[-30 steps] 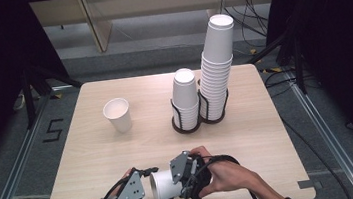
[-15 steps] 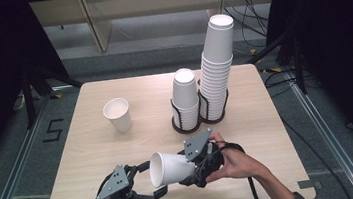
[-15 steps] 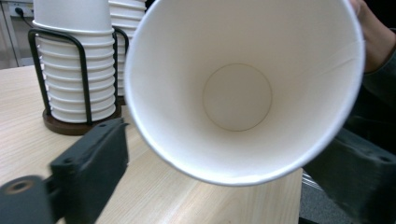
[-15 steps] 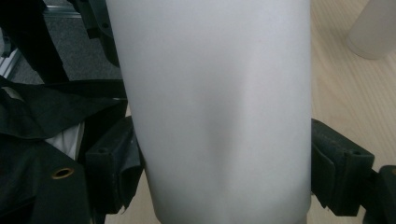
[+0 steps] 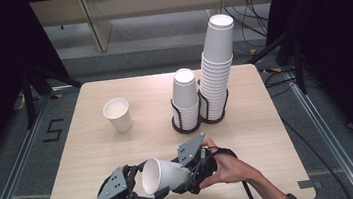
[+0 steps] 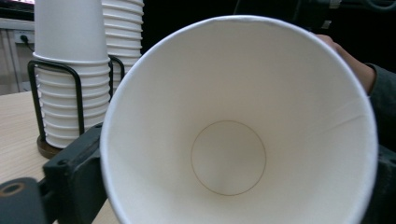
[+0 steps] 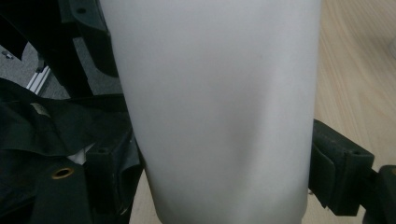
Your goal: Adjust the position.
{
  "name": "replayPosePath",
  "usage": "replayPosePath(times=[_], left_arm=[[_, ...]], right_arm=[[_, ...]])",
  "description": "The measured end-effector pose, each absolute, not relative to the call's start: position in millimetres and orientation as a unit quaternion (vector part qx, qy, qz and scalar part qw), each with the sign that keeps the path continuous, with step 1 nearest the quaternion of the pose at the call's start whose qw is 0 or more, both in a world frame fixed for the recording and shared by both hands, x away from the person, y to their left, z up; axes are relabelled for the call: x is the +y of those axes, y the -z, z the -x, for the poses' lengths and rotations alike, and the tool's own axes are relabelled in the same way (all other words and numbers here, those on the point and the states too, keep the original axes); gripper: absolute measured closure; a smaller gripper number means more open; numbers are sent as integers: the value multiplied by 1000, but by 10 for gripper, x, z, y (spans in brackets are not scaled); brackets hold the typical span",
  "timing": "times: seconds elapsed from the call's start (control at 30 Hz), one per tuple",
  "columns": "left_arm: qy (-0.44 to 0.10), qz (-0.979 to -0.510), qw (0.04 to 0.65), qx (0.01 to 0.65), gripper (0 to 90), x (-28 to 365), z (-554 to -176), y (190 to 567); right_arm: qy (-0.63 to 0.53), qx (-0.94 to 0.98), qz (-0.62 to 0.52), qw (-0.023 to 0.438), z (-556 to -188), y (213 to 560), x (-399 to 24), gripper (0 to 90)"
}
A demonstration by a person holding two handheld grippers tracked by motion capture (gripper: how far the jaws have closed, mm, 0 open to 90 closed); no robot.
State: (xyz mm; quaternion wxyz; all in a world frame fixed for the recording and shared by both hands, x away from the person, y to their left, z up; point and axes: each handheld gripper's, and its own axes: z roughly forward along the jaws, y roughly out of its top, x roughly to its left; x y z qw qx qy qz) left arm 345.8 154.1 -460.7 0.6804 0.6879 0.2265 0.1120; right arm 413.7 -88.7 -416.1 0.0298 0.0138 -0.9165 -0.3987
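High view: a white paper cup (image 5: 163,175) lies on its side above the near edge of the table (image 5: 279,133), its mouth turned left. The right gripper (image 5: 192,170) grips it at the base end, its jaws pressed on the cup's wall. The left gripper (image 5: 140,196) sits just left of the cup's mouth; its jaws have just been opening again after a brief closing, and from here they seem to stand free of the rim — though the angle is poor. Farther off, a single cup (image 5: 117,115) stands upright on the left part of the table, and a black wire holder (image 5: 187,123) at centre right carries a short stack (image 5: 185,96) and a tall stack (image 5: 217,64) of cups.

Left gripper view: the held cup (image 6: 238,130) is seen straight down its open mouth to the round bottom, one black jaw showing just outside the rim at the left. The two stacks in the holder (image 6: 74,79) stand beyond, at the left.

Right gripper view: the cup's outer wall (image 7: 215,112) stands between the two black jaws — both pads bear on its sides, with wooden tabletop at the right.
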Motion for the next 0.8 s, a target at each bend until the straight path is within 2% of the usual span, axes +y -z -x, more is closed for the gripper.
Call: replayPosePath(times=[0.23,0.43,0.53,0.67,0.8], left_arm=[[-120,-695,674,218,94,1538,-3448,4579],[-129,-697,669,226,99,1570,-3456,4554],[-124,-695,672,222,96,1563,-3454,4555],[-131,-680,687,222,66,1555,-3445,4562],[-124,-666,699,226,74,1537,-3441,4573]], right_arm=[[398,-917,-3,27,-4133,4178,-890,199],[366,-931,11,-11,-4120,4149,-926,175],[353,-936,-8,-21,-4093,4173,-906,248],[358,-933,-18,-16,-4077,4207,-858,260],[393,-919,-10,14,-4086,4227,-849,260]])
